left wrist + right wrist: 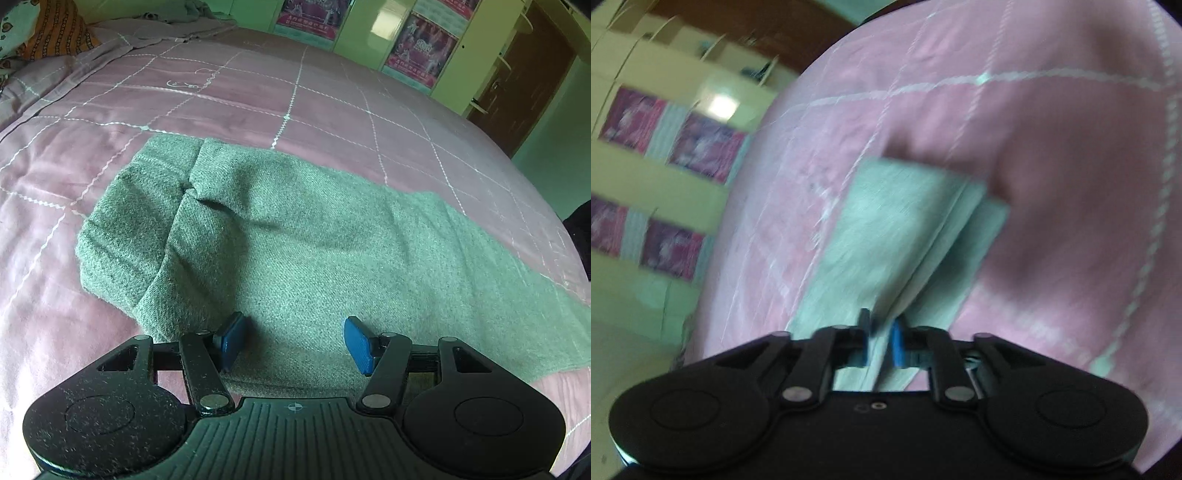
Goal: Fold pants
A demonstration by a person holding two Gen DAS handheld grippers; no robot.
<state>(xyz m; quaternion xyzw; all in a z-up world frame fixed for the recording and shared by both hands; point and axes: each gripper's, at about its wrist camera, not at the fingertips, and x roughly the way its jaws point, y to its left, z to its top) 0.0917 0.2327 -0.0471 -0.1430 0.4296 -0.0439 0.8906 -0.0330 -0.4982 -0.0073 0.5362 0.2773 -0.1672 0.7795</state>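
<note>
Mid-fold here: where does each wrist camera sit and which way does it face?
Left wrist: sits on the left gripper, looking down along its open blue fingers at the grey-green knitted pants flat on the pink quilted bedspread; wardrobe beyond.
Right wrist: sits on the right gripper, tilted and blurred, shut on a pants fold.
Shared: pants, bedspread, wardrobe. No hands show.

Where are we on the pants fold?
Done: the grey pants lie laid out on the pink bedspread, apparently halved leg on leg. In hand: the right tool is shut on the fabric, that view motion-blurred; the left tool is open over the cloth. Left: the crosswise folds, none visible yet.
</note>
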